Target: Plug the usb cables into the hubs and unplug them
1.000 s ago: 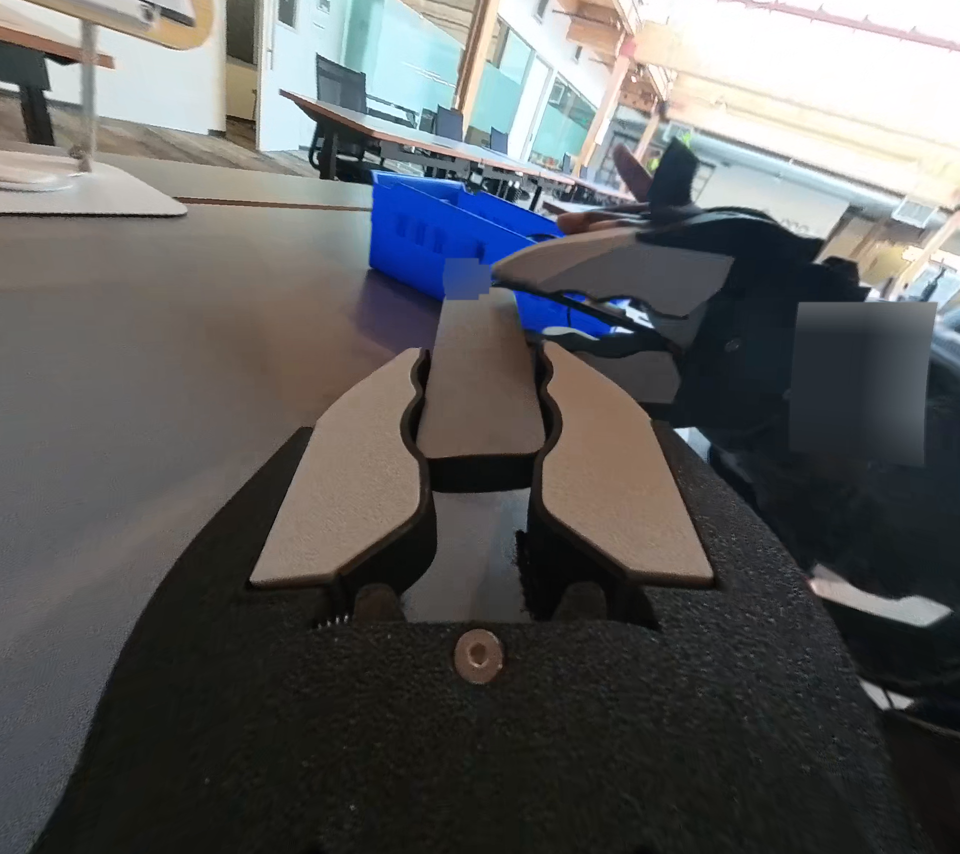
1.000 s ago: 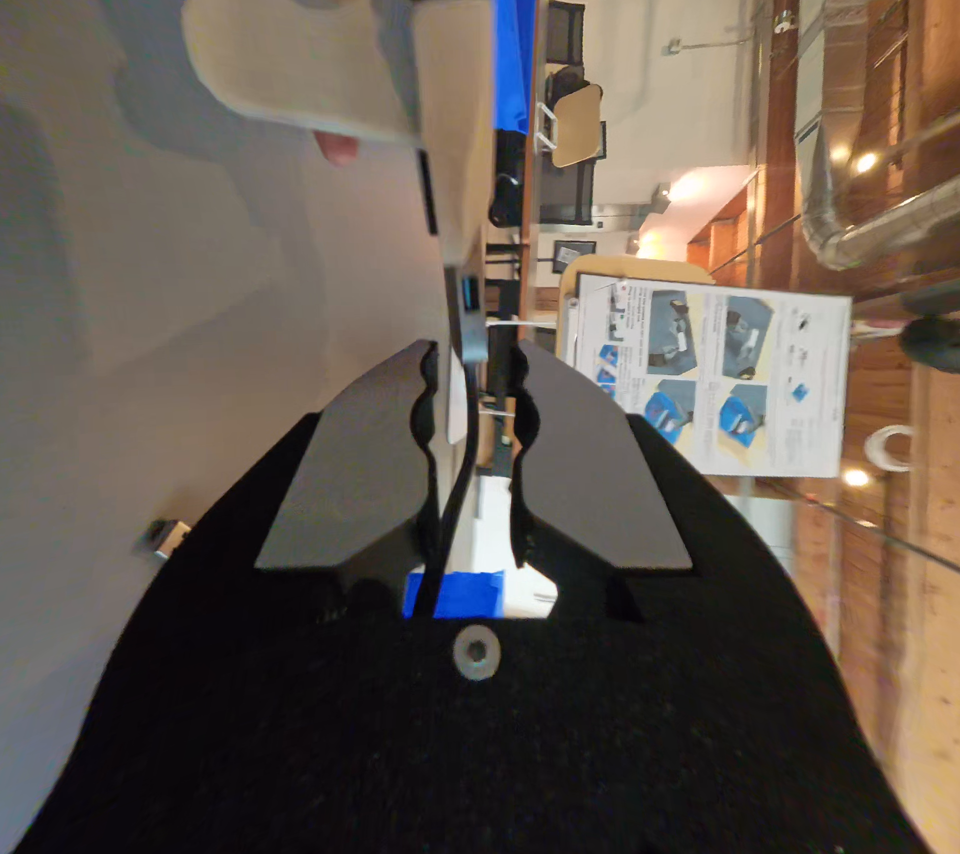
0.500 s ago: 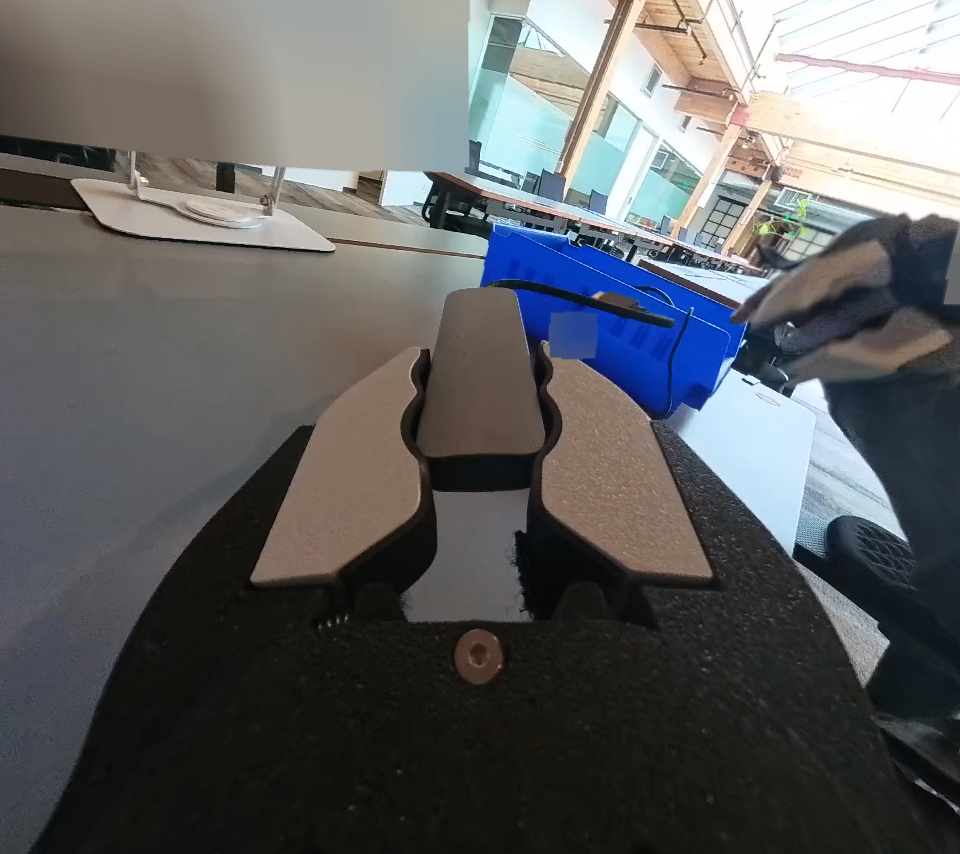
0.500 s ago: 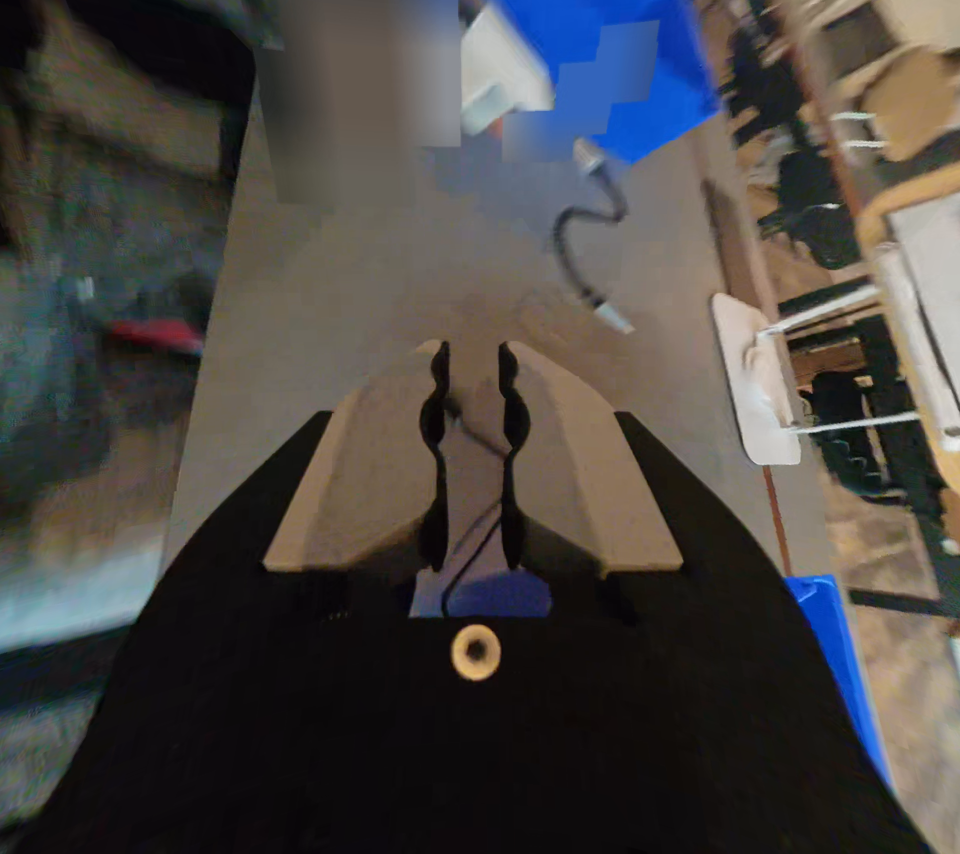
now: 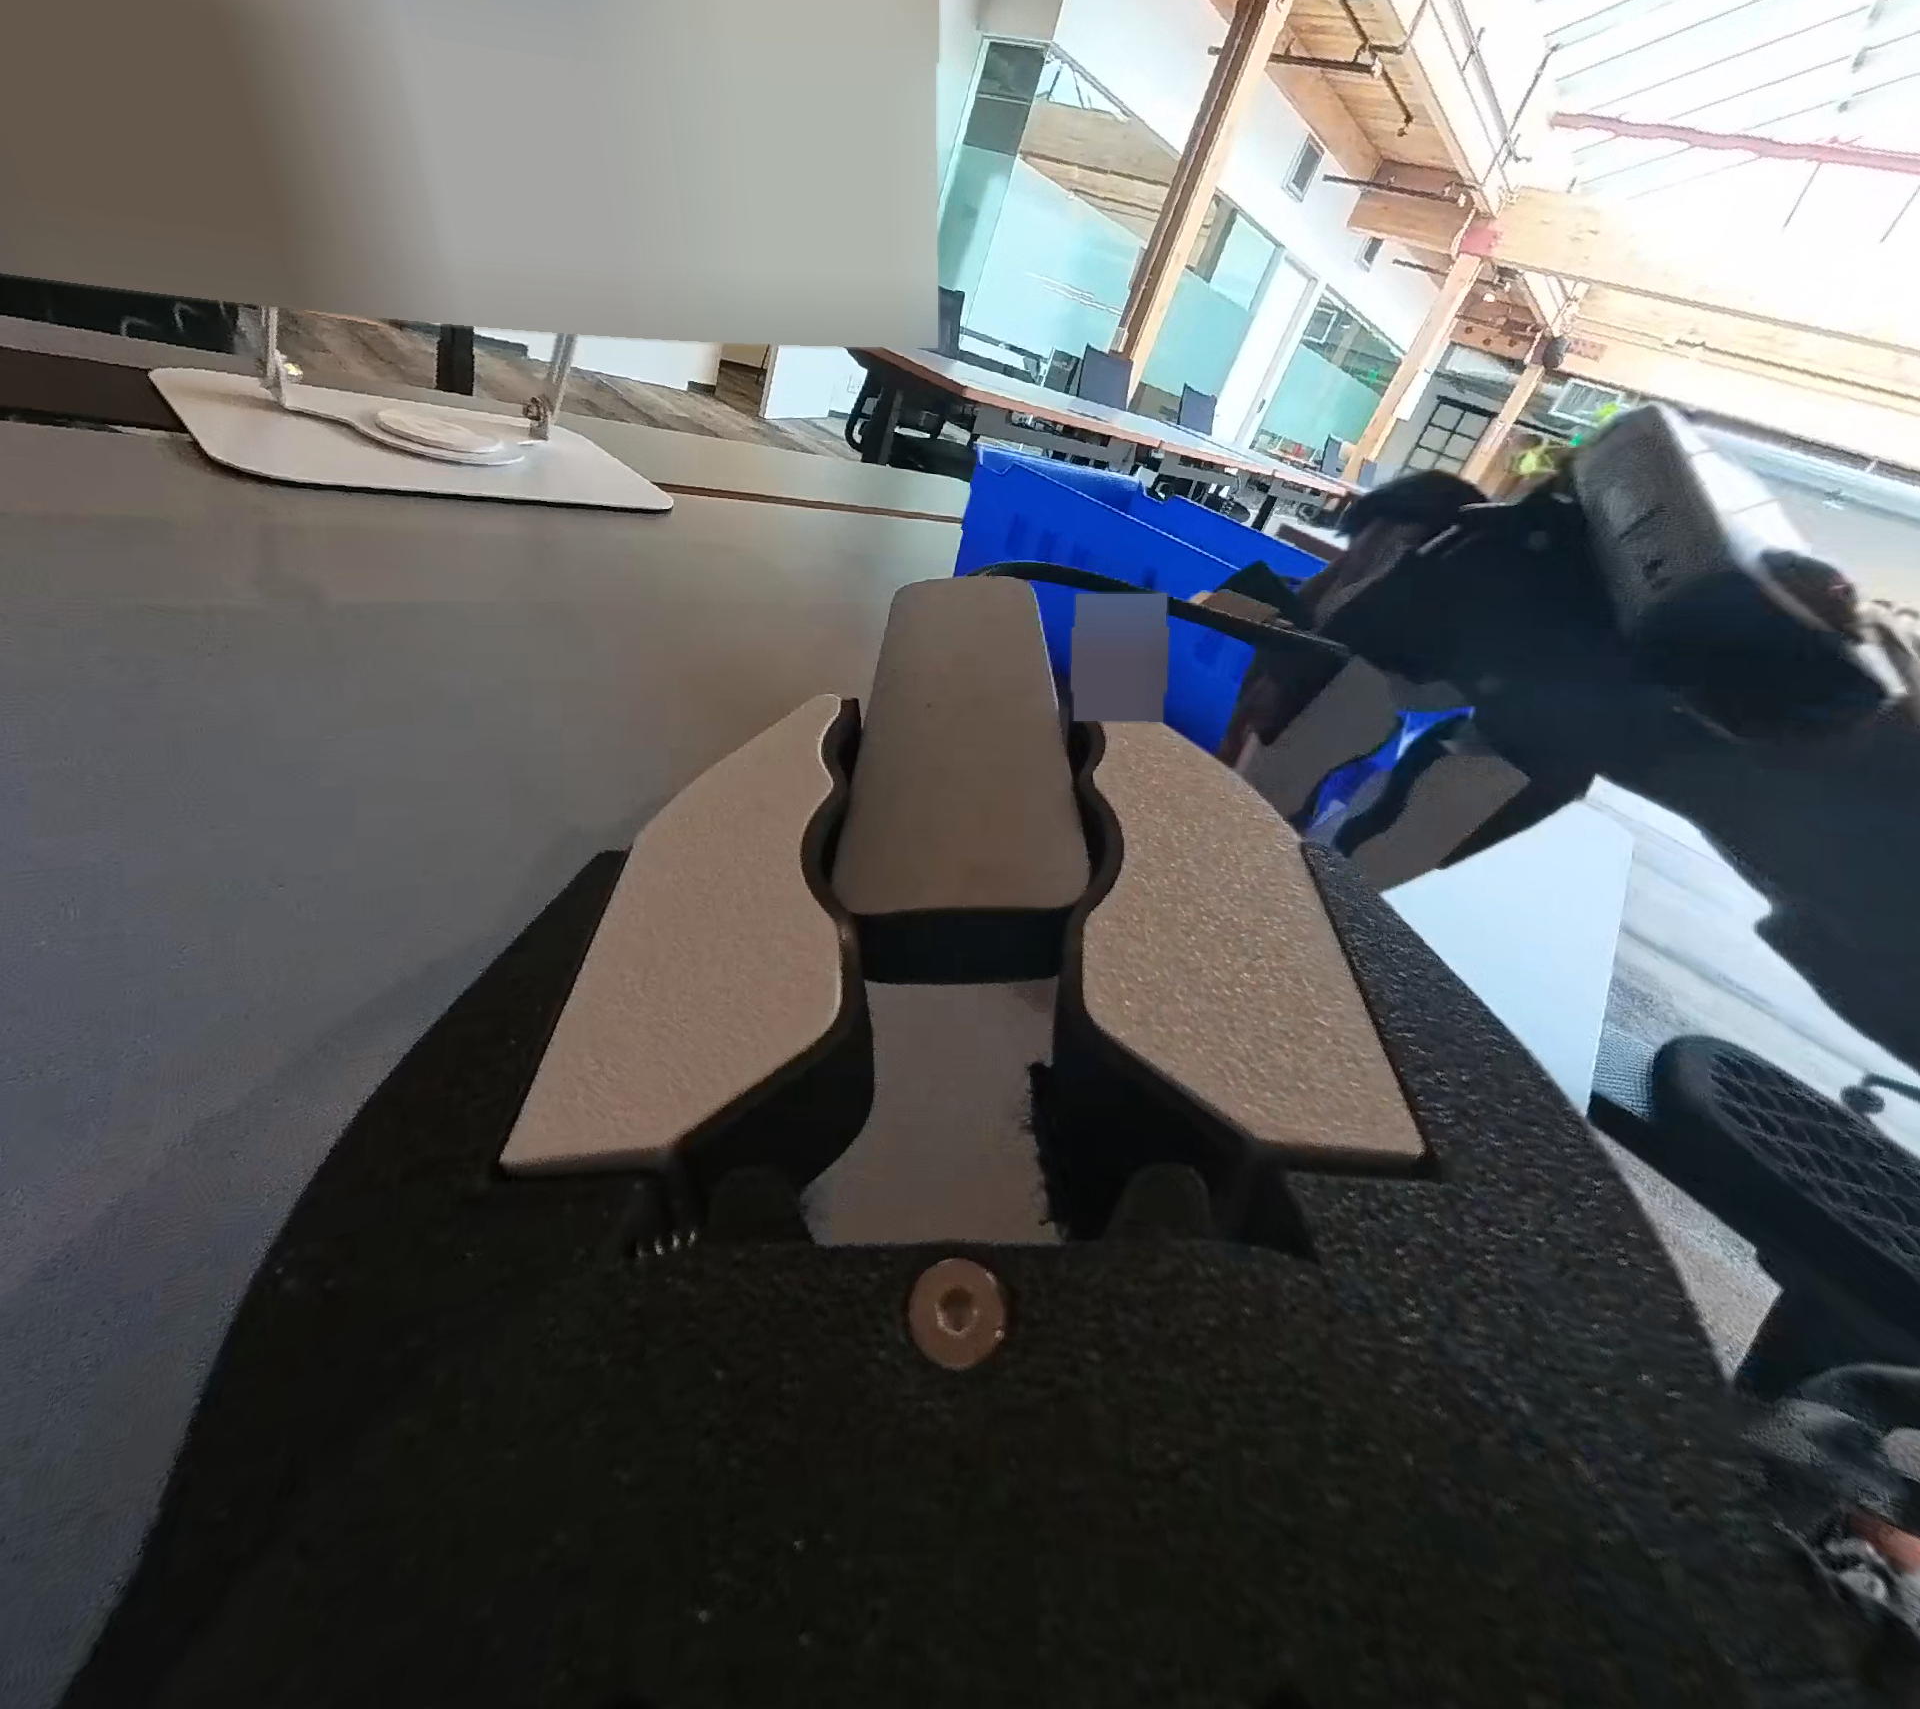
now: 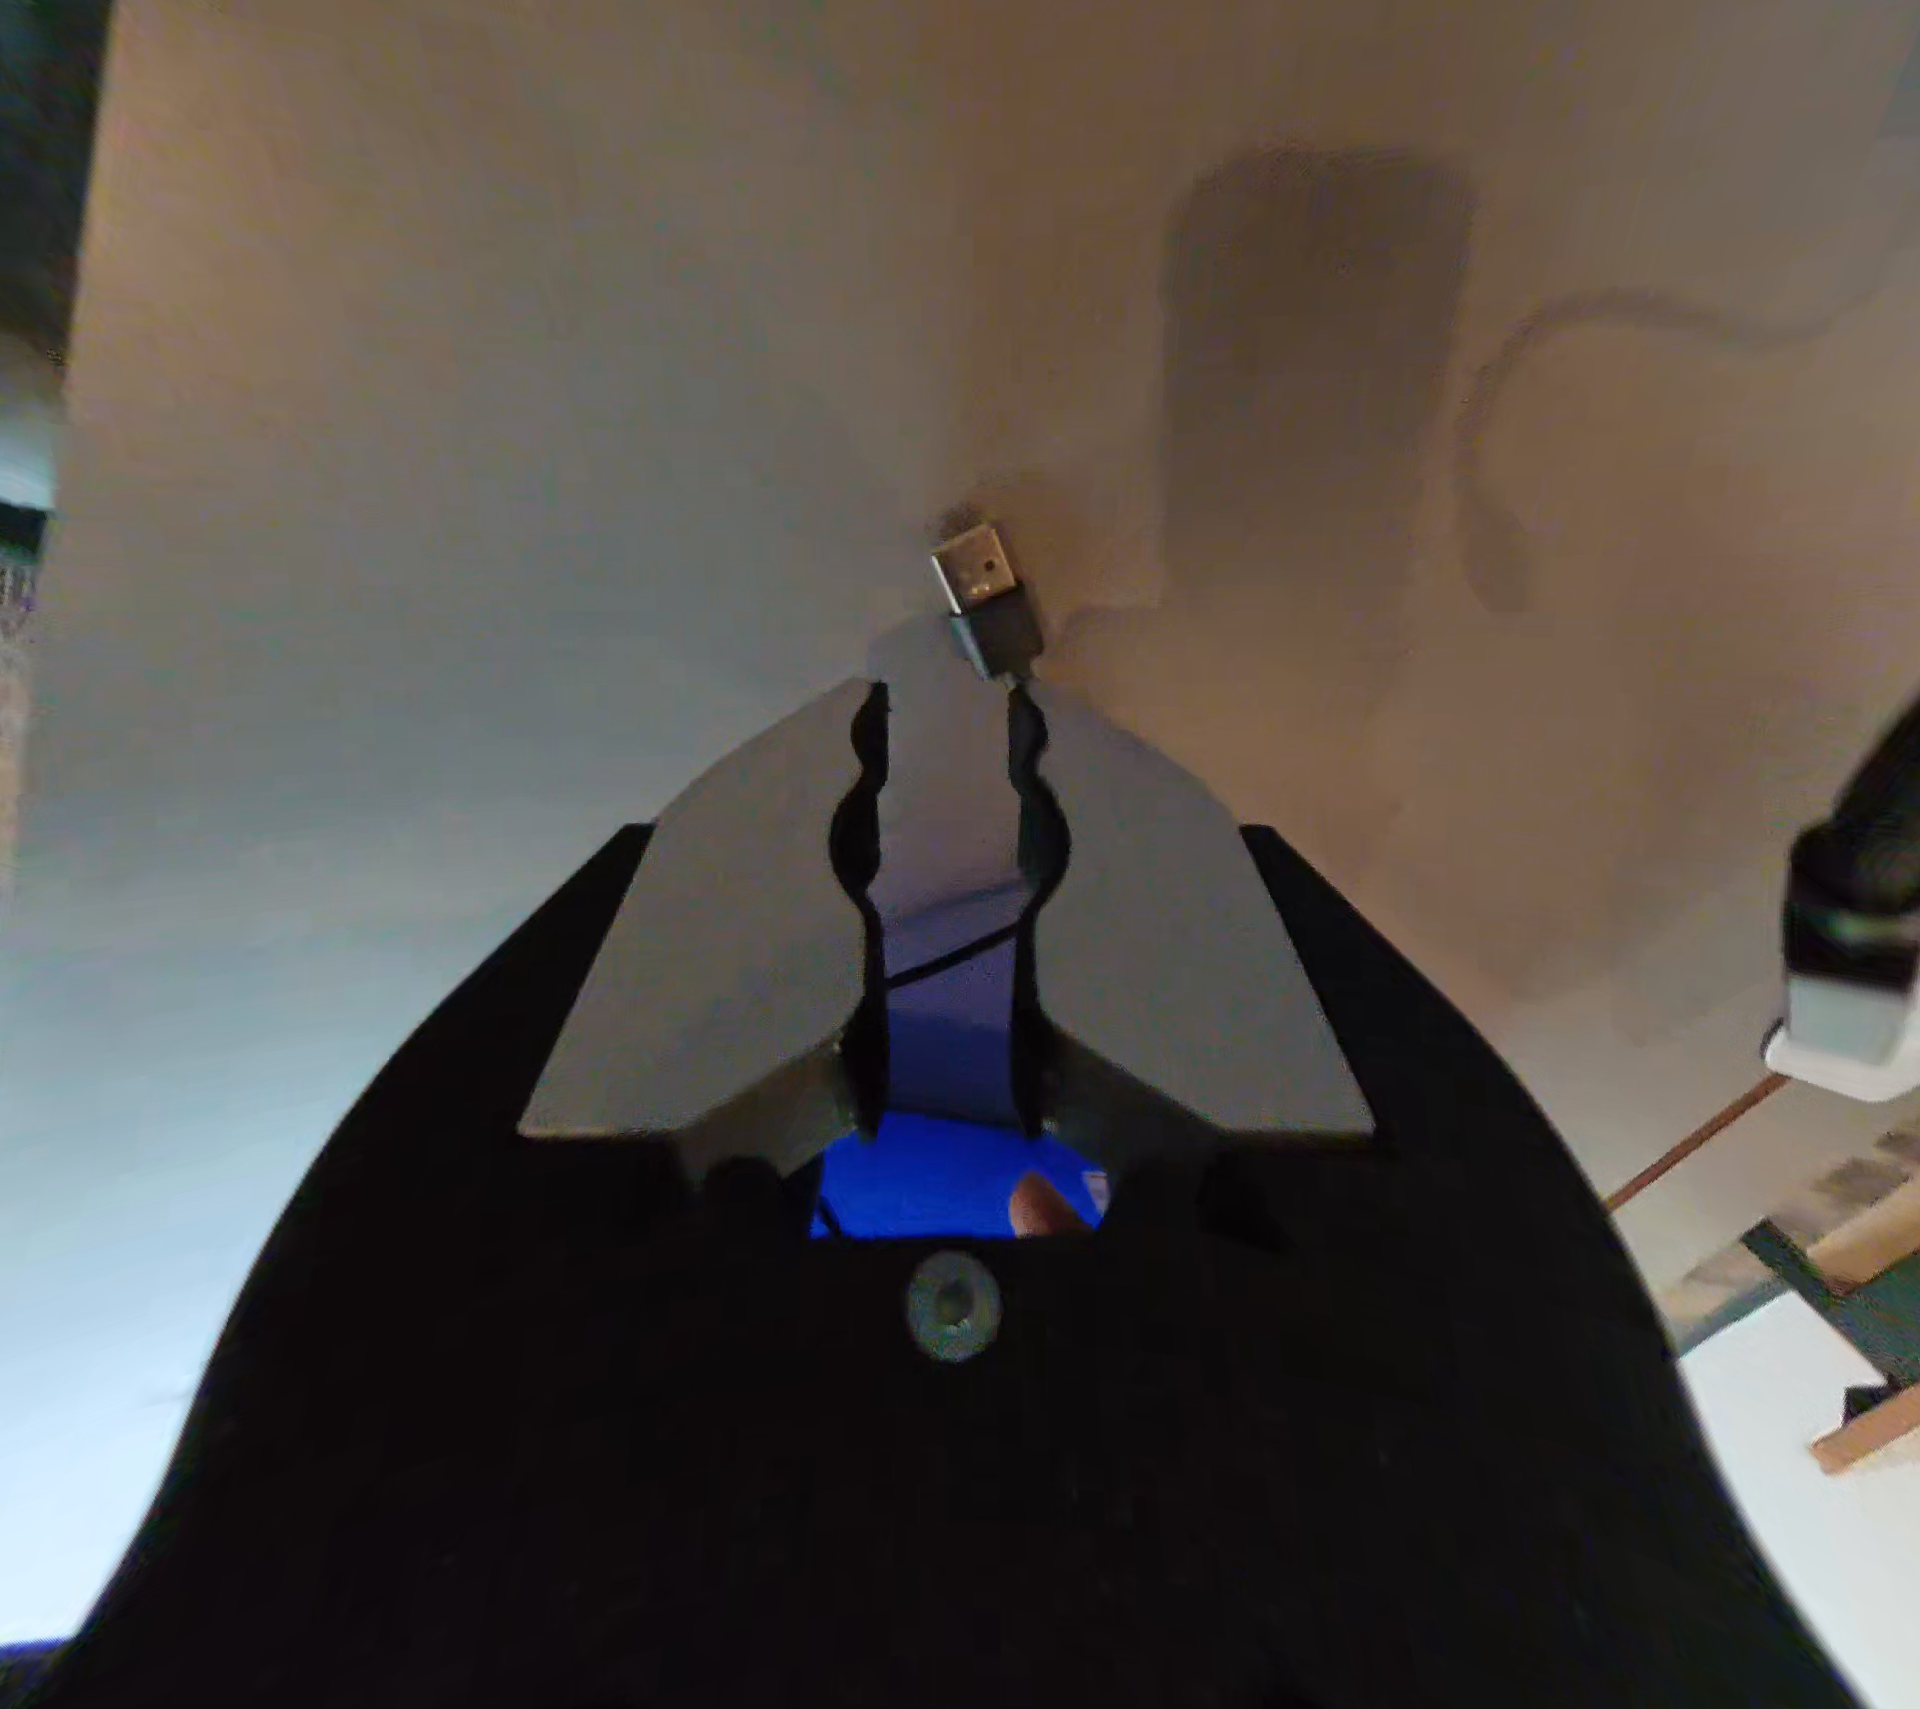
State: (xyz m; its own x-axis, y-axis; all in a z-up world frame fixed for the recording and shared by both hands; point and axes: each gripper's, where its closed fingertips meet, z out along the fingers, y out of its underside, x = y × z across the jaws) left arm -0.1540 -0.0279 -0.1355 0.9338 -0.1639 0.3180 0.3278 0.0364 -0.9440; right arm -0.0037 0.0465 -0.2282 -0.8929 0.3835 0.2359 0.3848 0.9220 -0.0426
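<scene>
usb hub (image 5: pixel 956 755), a flat grey bar, sits clamped between the left tongs (image 5: pixel 961 724), held level just above the grey surface (image 5: pixel 364 776), likely to steady its ports for a plug. the right tongs (image 6: pixel 948 703) stand apart with nothing between the tips; a thin black cable runs behind the gap. just beyond their tips a usb cable plug (image 6: pixel 985 594) lies on the surface, metal end pointing away, so i judge they are lining up to pick it up. in the left wrist view the right tongs (image 5: pixel 1299 724) appear near the blue bin (image 5: pixel 1091 547) towards the far edge. a white stand base (image 5: pixel 416 444) rests at the far left, well clear. nothing blocks the plug.
</scene>
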